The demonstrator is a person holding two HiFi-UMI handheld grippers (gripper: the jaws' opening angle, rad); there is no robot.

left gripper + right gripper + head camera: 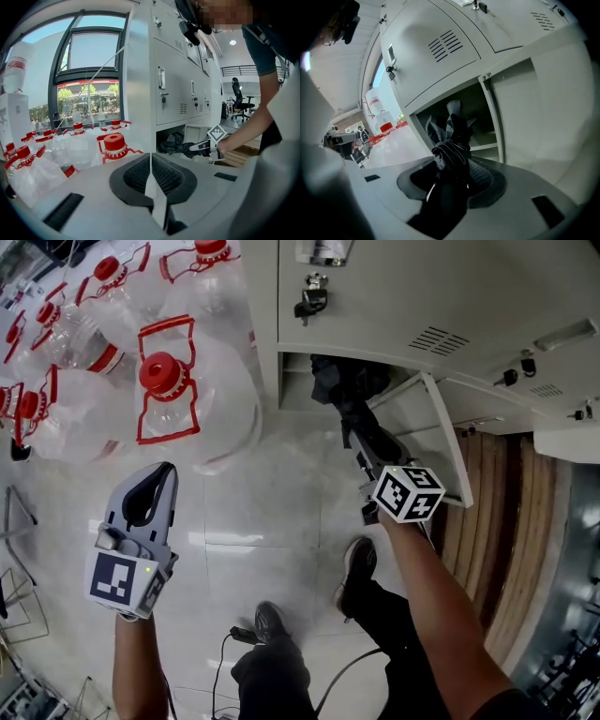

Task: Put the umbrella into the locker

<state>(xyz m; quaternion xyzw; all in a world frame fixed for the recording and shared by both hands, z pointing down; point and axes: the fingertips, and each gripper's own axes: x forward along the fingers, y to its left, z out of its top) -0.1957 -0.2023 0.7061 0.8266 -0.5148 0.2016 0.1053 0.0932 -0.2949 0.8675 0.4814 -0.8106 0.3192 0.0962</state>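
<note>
Right gripper (451, 180) is clamped on the folded black umbrella (451, 140), whose front end sits inside the open bottom compartment of the locker (440, 56). Left gripper (151, 176) is closed and empty. Risk: loose fabric could snag the frame or the door (439, 437), or the umbrella could slide out on release.

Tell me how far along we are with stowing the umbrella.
Done: the bottom door of the grey metal locker stands open. In hand: the right tongs are clamped on the black folded fabric umbrella, whose front end sits at the open compartment, apparently partly inside. The left tongs are shut and empty. Left: push the umbrella fully in and release it.
</note>
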